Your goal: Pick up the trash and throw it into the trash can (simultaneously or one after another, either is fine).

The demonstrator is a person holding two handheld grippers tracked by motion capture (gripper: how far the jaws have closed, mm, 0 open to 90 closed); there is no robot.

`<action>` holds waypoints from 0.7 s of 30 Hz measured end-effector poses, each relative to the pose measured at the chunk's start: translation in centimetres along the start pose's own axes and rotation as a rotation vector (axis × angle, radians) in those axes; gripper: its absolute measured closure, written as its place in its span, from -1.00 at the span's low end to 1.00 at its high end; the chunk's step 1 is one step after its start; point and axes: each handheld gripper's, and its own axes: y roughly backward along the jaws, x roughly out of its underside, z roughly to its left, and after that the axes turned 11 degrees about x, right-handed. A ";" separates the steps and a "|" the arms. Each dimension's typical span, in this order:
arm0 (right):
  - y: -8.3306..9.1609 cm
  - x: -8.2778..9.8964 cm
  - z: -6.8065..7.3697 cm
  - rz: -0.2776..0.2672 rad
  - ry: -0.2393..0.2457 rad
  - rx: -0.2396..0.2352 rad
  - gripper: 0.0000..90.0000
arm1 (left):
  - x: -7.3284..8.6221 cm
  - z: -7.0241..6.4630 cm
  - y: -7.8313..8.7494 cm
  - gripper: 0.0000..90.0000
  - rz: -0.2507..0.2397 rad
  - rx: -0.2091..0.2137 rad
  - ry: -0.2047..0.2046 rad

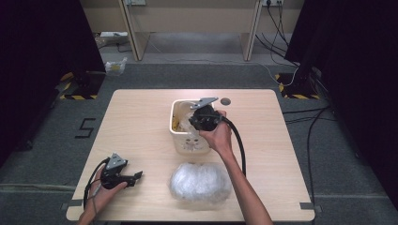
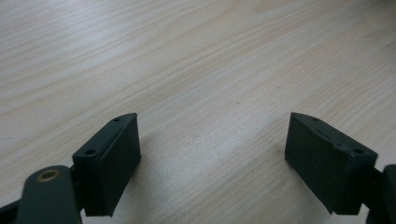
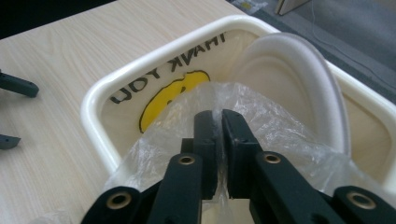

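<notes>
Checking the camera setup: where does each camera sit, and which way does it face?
High view: above the person's side, facing forward and down on the table; both forearms, the left gripper and the right gripper show.
Left gripper view: on the left gripper, looking along its wide-apart jaws at bare tabletop.
Right gripper view: on the right gripper, jaws pinching a clear plastic bag over the cream bin.
Shared: high and right gripper views both show bin and bag.

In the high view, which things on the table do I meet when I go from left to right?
left gripper → crumpled clear plastic bag → right gripper, shut on a thin plastic bag over the cream bin
</notes>
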 end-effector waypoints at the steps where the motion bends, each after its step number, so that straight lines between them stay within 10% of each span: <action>1: -0.2 0.0 0.0 -0.001 0.005 -0.002 0.81 | 0.0 0.0 0.0 -0.62 0.001 0.001 0.000; 8: 0.3 -0.6 0.3 -0.058 -0.072 -0.025 0.12 | 0.0 0.0 0.0 -0.62 0.001 0.001 0.000; 21: 4.9 -1.8 -0.4 -0.245 -0.105 -0.001 -0.04 | 0.0 0.0 0.0 -0.62 0.001 0.001 0.000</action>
